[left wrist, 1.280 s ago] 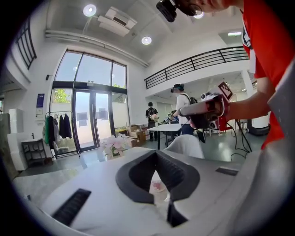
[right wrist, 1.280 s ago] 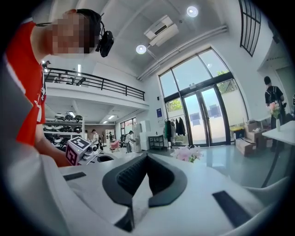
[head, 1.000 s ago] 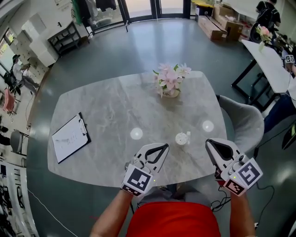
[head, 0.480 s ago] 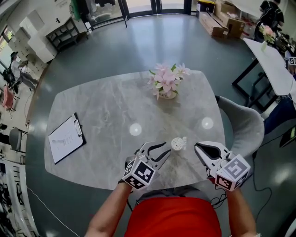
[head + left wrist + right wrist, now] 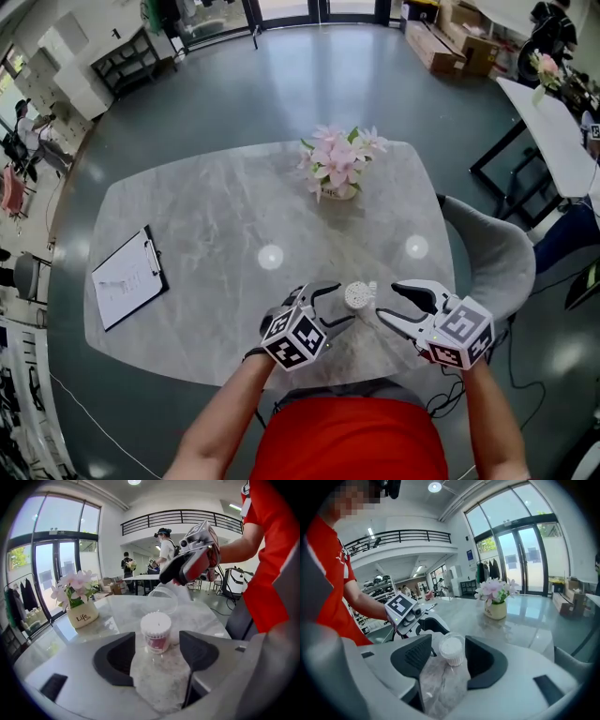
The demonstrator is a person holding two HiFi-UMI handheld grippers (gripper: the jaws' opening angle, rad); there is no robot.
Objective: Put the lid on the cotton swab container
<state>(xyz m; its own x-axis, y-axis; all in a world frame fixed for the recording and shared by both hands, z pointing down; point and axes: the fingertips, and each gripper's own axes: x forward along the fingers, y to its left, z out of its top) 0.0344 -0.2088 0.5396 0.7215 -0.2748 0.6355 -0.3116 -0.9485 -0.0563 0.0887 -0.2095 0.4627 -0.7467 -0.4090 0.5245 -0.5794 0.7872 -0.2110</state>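
The cotton swab container (image 5: 357, 295), a small round tub packed with white swabs, stands upright near the table's front edge. Its clear lid (image 5: 163, 600) leans beside it on the side toward my right gripper, off the tub. My left gripper (image 5: 342, 303) points at the tub from the left; its jaws are opening and touch nothing. In the left gripper view the container (image 5: 156, 631) stands just beyond the left gripper (image 5: 157, 660). My right gripper (image 5: 386, 300) faces the tub from the right, its jaws opening too, empty. In the right gripper view the lid (image 5: 453, 642) and tub sit just ahead of the right gripper (image 5: 447, 665).
A vase of pink flowers (image 5: 337, 169) stands at the far middle of the grey marble table (image 5: 216, 216). A clipboard (image 5: 127, 277) lies at the left edge. A grey chair (image 5: 492, 248) is tucked in at the right. People stand in the background.
Both grippers have closed in on the container from either side, and both sets of jaws have gone from shut to open. The container and lid have not moved on the table.
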